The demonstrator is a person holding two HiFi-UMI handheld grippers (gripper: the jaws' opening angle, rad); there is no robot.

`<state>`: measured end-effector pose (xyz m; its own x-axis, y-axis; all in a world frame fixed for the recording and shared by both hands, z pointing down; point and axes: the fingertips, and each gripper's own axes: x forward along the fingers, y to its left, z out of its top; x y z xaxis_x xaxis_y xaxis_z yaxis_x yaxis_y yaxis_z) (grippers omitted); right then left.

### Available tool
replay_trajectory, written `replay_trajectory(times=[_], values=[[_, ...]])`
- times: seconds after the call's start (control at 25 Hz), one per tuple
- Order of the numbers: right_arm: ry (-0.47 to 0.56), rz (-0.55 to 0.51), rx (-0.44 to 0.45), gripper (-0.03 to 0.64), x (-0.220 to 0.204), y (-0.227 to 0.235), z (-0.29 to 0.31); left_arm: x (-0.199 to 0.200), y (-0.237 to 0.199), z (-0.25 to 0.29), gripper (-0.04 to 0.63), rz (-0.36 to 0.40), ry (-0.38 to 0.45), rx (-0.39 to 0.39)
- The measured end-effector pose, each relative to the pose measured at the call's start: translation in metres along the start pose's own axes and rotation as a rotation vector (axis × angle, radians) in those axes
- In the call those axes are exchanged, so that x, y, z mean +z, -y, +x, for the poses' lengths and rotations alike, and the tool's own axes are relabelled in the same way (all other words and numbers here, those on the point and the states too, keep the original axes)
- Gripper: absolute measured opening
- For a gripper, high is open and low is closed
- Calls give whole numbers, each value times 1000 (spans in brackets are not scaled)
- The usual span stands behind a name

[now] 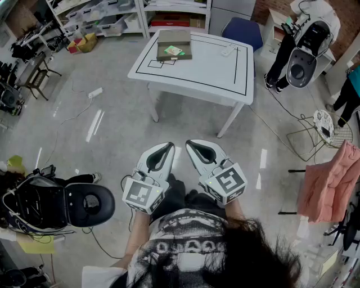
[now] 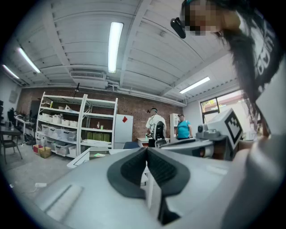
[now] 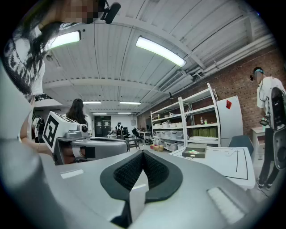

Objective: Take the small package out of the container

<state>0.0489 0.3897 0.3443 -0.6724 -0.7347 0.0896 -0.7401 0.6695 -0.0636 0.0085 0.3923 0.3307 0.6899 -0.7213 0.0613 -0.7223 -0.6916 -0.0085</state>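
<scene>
Seen from overhead: stood on a grey floor [image 1: 112,112], well apart from a white table [image 1: 219,70]. Held the left gripper [image 1: 169,146] and the right gripper [image 1: 191,144] side by side and level in front of the body, both aimed toward the table.

Had the left gripper's jaws pressed together tip to tip, with nothing between them. Had the right gripper's jaws closed the same way, gripping nothing.

Found the container [image 1: 174,42], a shallow open box, near the far left corner of the table top. Found the small package [image 1: 173,50], green and white, lying inside the container.

Judged the task as not yet started: neither gripper near the container, the package untouched by the look of it.

Left to do: walking up to the table, opening one pair of jaws, reaching into the container, closing on the small package, lifting it clear of the walls and setting it down outside.

Also noted around the room: shelves [image 1: 112,17] along the far wall, a person [image 1: 304,39] beyond the table's right end, and a pink cloth [image 1: 329,180] hung at the right, none of them near the container.
</scene>
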Motion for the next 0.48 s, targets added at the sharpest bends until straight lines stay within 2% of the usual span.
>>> replay_trajectory(times=[0.12,0.28,0.48], values=[[0,4,0,-2,2,-4,-17,2,15,-4,0,-7,-10,3],[5,18,-7,-2,6,9,-4,3,3,10,0,-9,-13,-11],[11,56,-5,-2,2,15,-9,2,11,18,0,4,-23,-28]])
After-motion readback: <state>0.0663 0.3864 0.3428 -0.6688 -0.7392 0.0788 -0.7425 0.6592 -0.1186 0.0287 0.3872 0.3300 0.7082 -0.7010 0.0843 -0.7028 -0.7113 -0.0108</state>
